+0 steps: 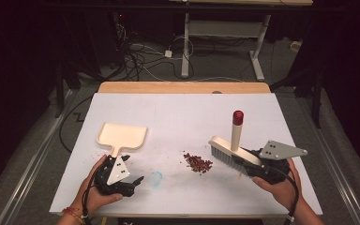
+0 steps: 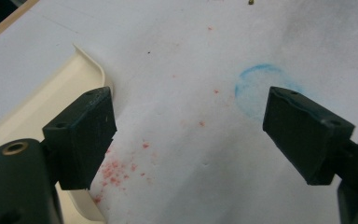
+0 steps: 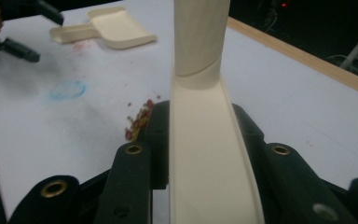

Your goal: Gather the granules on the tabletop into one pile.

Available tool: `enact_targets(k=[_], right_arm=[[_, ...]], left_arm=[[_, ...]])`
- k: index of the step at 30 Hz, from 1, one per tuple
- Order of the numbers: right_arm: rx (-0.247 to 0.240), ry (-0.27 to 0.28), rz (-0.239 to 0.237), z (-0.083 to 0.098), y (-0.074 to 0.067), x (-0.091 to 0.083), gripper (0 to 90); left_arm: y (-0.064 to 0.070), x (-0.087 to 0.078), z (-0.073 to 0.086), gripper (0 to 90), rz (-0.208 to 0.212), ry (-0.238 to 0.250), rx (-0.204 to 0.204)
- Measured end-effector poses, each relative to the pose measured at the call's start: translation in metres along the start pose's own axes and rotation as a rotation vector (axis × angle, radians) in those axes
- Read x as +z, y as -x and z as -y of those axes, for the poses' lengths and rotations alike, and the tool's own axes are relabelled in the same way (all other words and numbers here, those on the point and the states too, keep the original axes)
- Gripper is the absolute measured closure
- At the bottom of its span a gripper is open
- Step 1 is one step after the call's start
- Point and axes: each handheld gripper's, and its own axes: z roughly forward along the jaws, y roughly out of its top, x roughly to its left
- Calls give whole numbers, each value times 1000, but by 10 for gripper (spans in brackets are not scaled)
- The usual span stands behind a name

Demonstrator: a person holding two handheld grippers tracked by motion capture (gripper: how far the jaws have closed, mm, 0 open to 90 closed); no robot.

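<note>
A cream brush (image 1: pixel 229 149) with grey bristles and a red-capped handle (image 1: pixel 237 117) is held just above the white board, and my right gripper (image 1: pixel 252 161) is shut on its back. In the right gripper view the black jaws clamp the brush's cream body (image 3: pixel 205 158) from both sides. A small pile of red crumbs (image 1: pixel 198 162) lies left of the bristles, also visible past the jaws (image 3: pixel 140 120). A cream dustpan (image 1: pixel 121 136) lies flat at the left. My left gripper (image 1: pixel 133 169) rests just below its handle, open and holding nothing (image 2: pixel 189 116), with the dustpan's rim (image 2: pixel 91 63) by one jaw.
A faint blue circle (image 1: pixel 156 178) is drawn on the board between the hands, seen too in the left gripper view (image 2: pixel 261 86). Red specks (image 2: pixel 116 170) dot the board near the dustpan. A wooden edge (image 1: pixel 183 87) borders the far side; cables and desk legs lie beyond.
</note>
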Motion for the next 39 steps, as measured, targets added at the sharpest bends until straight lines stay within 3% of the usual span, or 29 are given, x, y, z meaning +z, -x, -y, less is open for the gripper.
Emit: enact_targets(k=[3, 8, 13, 18, 24, 27, 31, 39], right_arm=[[-23, -34, -33, 5, -1, -11, 671], [-1, -66, -88, 15, 0, -25, 671], [31, -92, -108, 20, 5, -31, 670], [110, -149, -173, 26, 17, -21, 670], [210, -181, -202, 33, 40, -5, 671], [218, -206, -188, 33, 51, 2, 667], [249, -223, -217, 35, 68, 12, 654], [349, -260, -204, 46, 101, 26, 579]], left_arm=[[0, 0, 0, 166, -2, 1, -2], [-1, 0, 0, 166, -4, 3, -8], [-4, 2, 0, 167, -2, 5, -15], [-7, 4, -1, 167, 5, 3, -16], [-6, 4, -2, 167, 9, 4, -13], [-4, 6, -4, 166, 13, 2, -7], [-4, 8, -6, 167, 18, -1, -1], [-2, 11, -8, 166, 27, -6, 6]])
